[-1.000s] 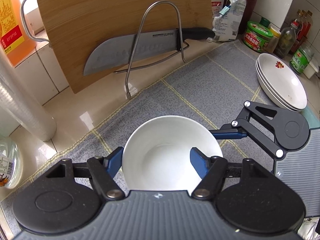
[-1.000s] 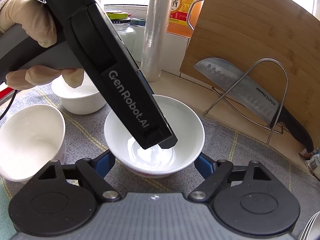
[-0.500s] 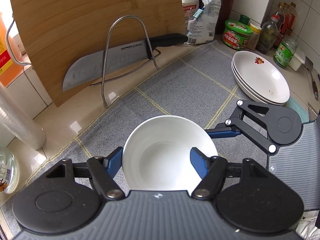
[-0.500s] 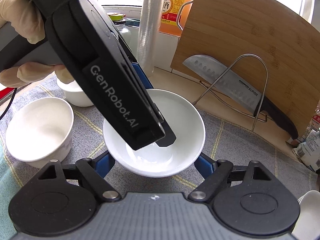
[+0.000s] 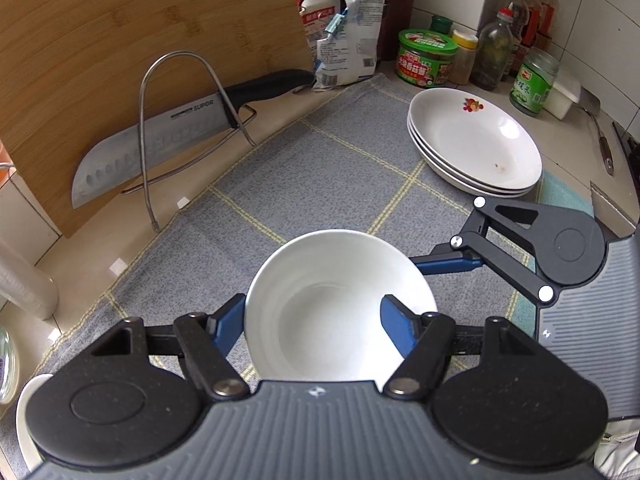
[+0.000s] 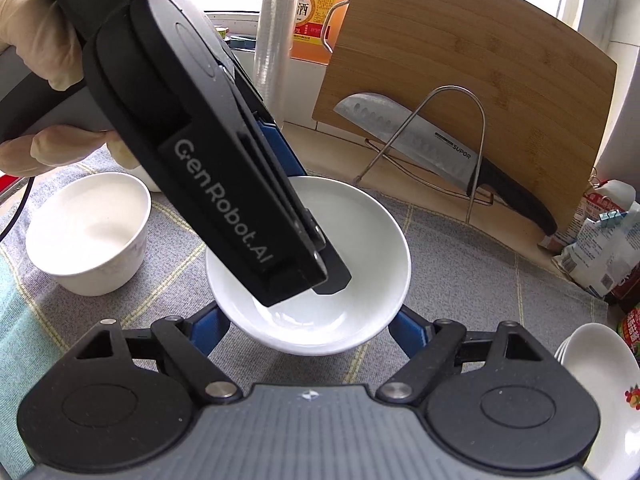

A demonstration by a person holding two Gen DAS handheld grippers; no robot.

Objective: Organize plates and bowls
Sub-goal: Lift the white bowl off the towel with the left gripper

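Observation:
A plain white bowl (image 5: pixel 320 312) hangs over the grey checked mat (image 5: pixel 340 168), held from two sides. My left gripper (image 5: pixel 312 320) is shut on it, one blue finger outside the left wall and the other over the inner right side. In the right wrist view the left gripper (image 6: pixel 320 280) reaches down into the bowl (image 6: pixel 360 240). My right gripper (image 6: pixel 310 330) is shut on the bowl's body, a blue finger against each flank under the rim. A stack of white plates (image 5: pixel 476 140) with a red motif lies at the mat's far right.
A deeper white bowl (image 6: pixel 88 232) stands on the mat to the left. Behind are a wooden chopping board (image 5: pixel 120 40), a knife (image 5: pixel 160 136) in a wire rack, and jars and bottles (image 5: pixel 428 56) along the tiled wall. A gloved hand (image 6: pixel 36 40) holds the left gripper.
Both grippers have carried the bowl to the right across the mat, nearer the plates. The board and knife have slid left in both views. Neither grip has altered.

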